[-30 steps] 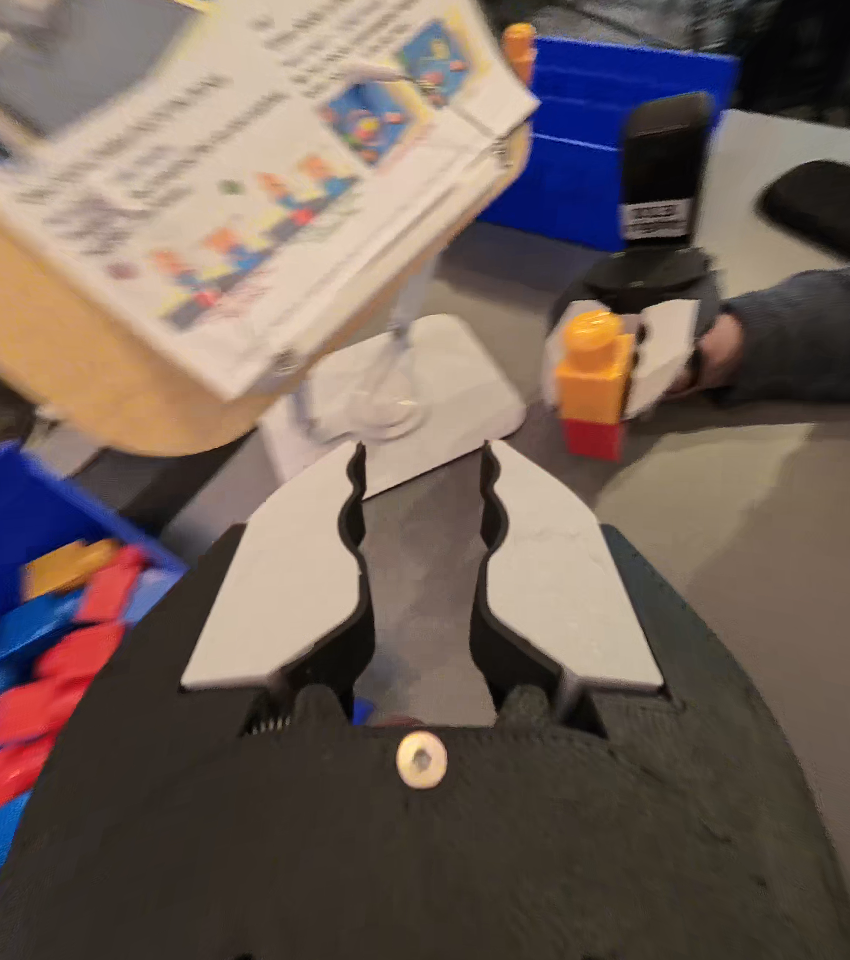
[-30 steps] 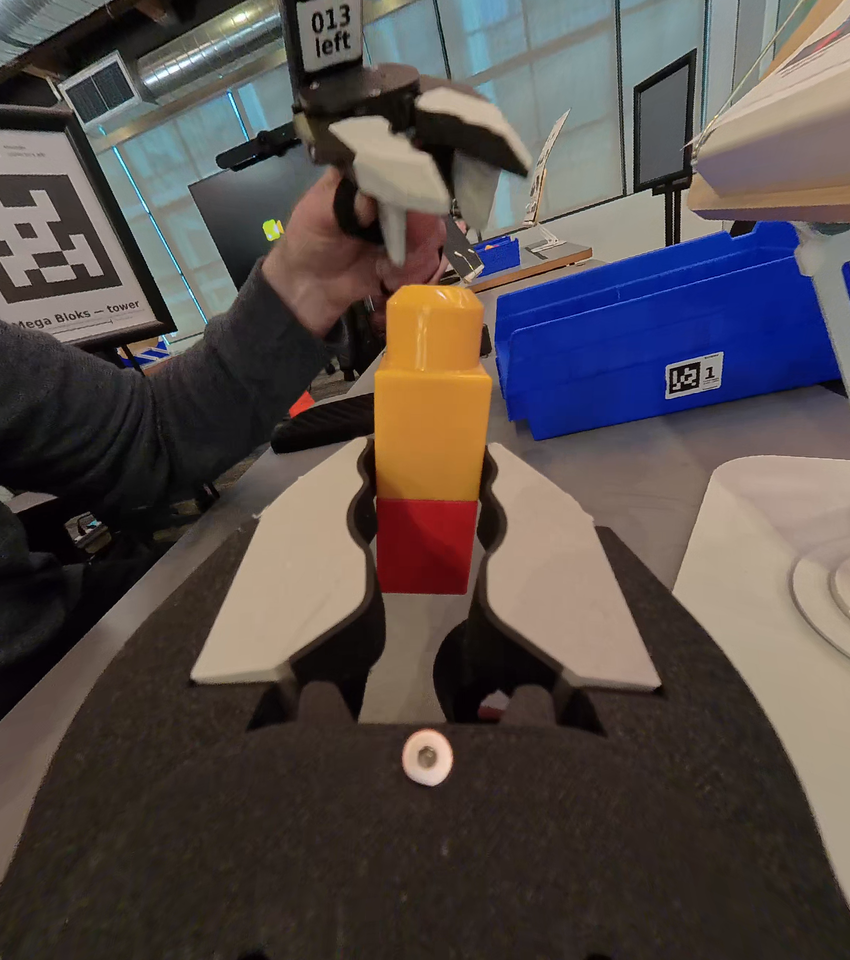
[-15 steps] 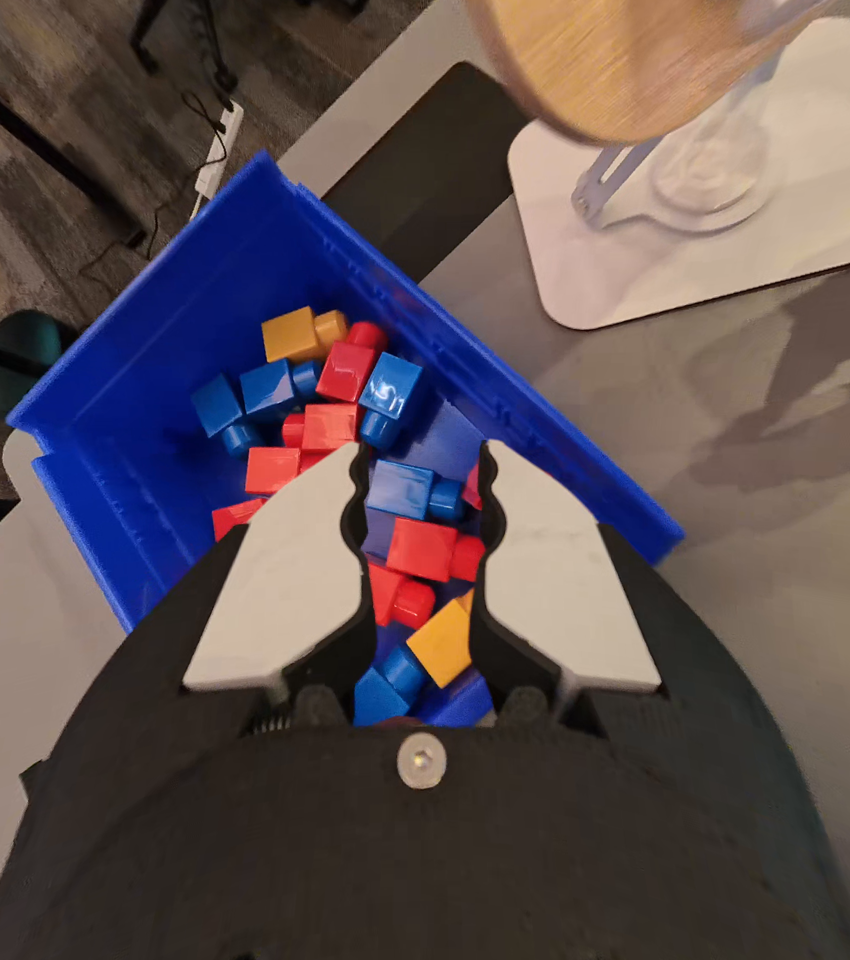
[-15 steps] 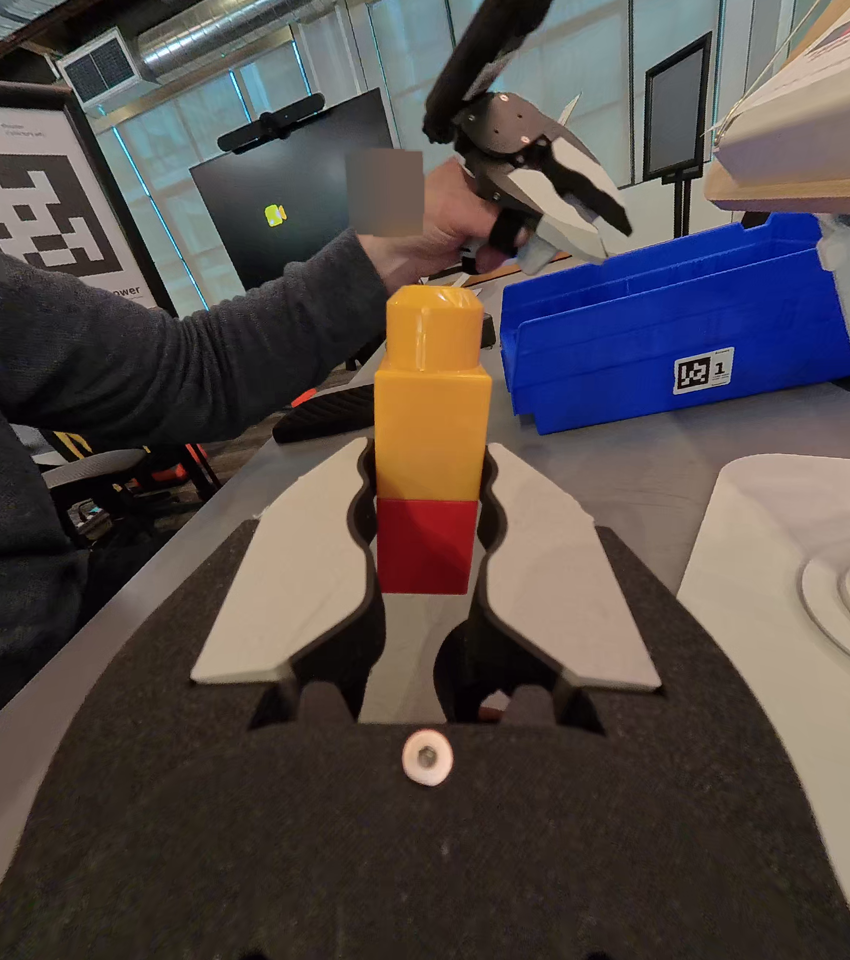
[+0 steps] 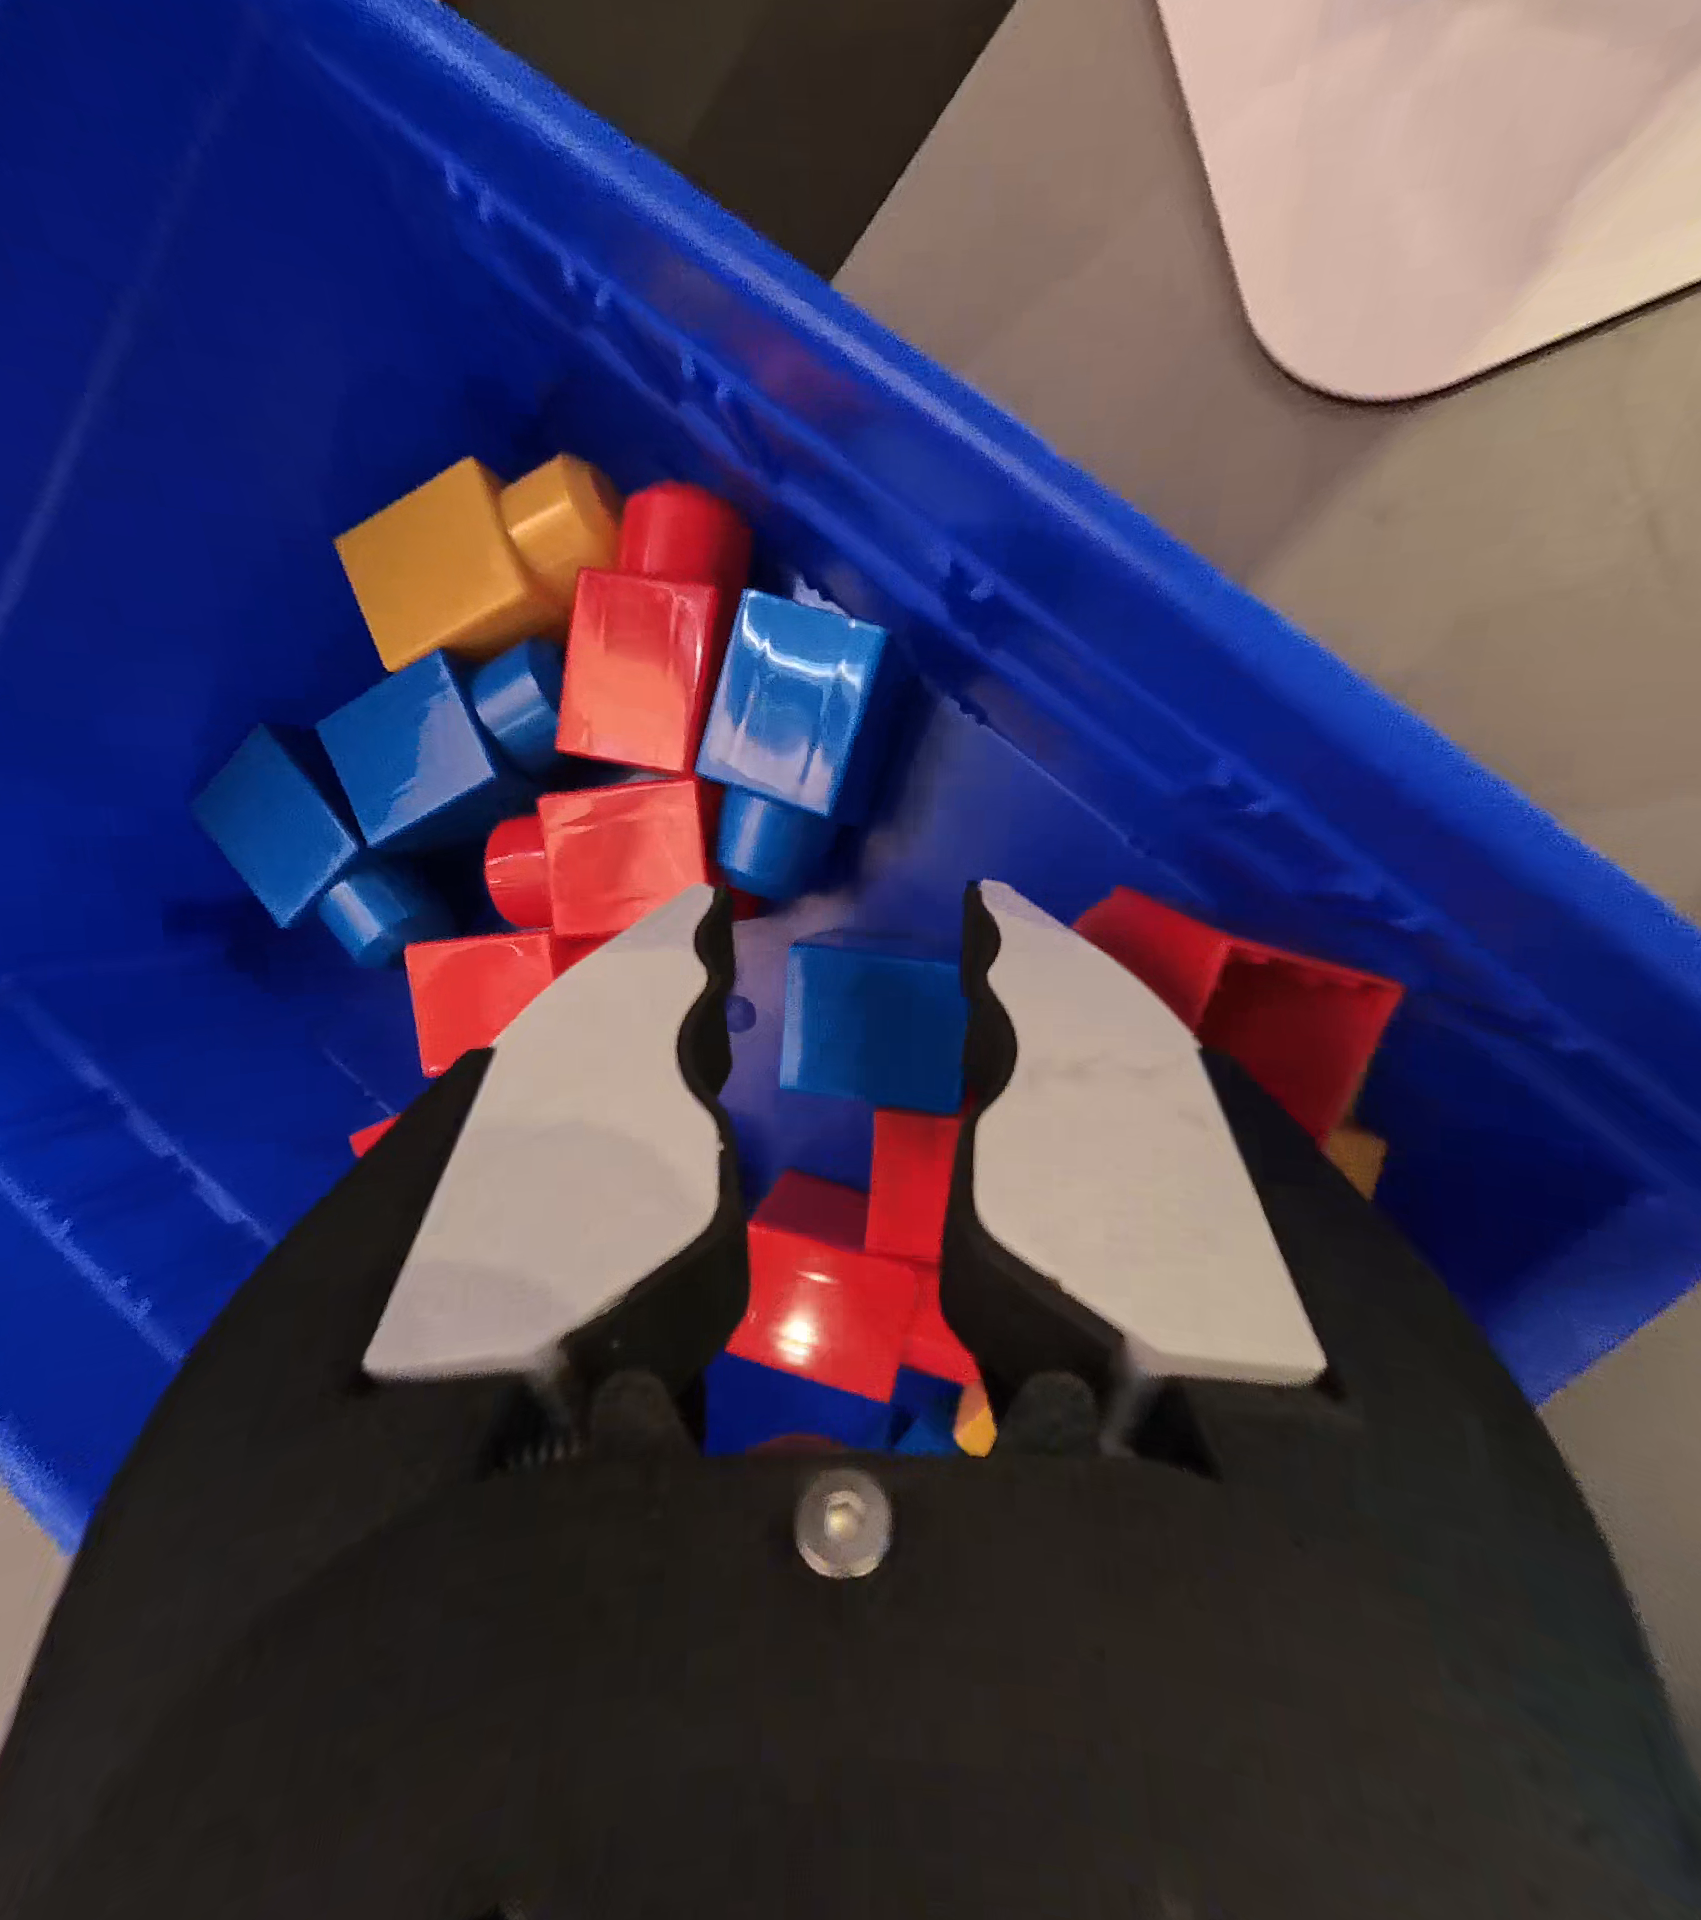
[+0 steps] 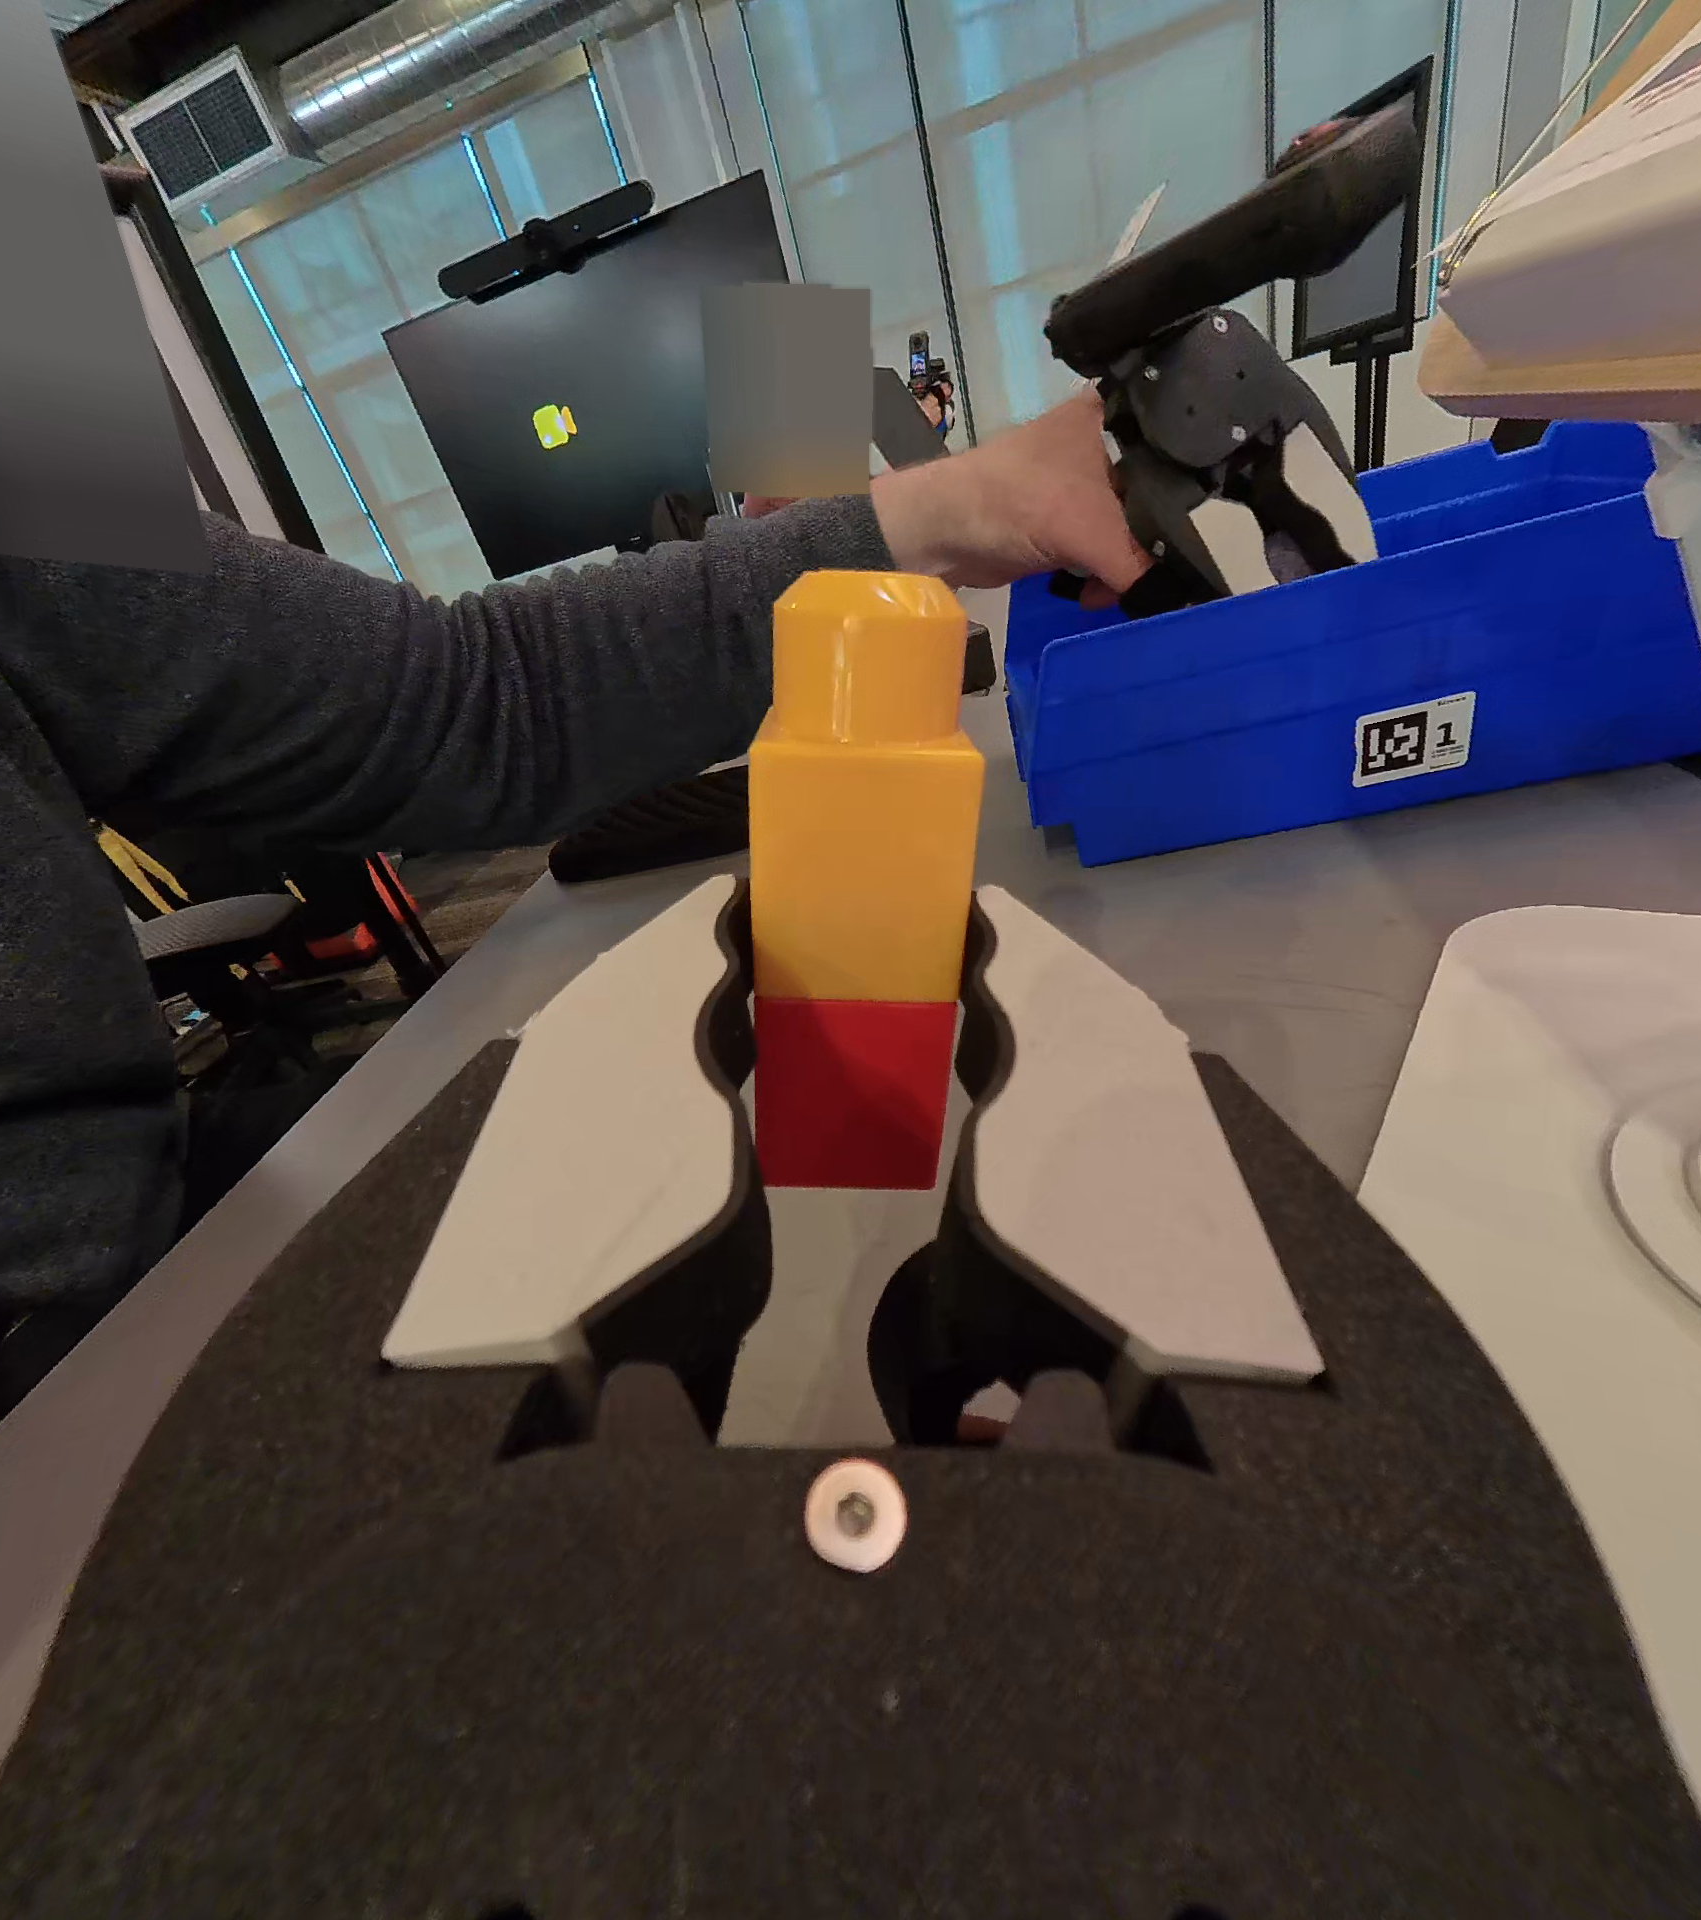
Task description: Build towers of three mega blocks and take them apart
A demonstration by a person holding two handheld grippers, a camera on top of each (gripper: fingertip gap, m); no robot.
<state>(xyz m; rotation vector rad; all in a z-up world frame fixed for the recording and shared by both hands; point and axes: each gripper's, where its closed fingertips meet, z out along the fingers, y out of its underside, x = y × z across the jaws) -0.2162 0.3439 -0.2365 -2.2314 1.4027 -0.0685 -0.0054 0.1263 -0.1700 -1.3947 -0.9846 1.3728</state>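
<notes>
We see soft, even indoor light. In the right wrist view daylight comes through the large windows (image 6: 1033, 156) behind, and the yellow block (image 6: 865, 831) has a mild shine. In the left wrist view the blue bin (image 5: 202, 364) is smeared by motion blur, while small glare spots sit on the glossy blocks (image 5: 638, 675). Both views bend at the edges.

Left gripper (image 5: 846, 914): black body, pale grey fingers (image 5: 576, 1132) spread apart with nothing between them, pitched steeply nose-down. In the right wrist view it (image 6: 1272, 540) sits far right, the person's left hand (image 6: 1012, 520) wrapped on its handle, dark grey sleeve (image 6: 410, 696) stretched out straight. Right gripper (image 6: 856, 914): level, fingers (image 6: 1085, 1132) closed in on both sides, probably in contact, edges partly hidden.
</notes>
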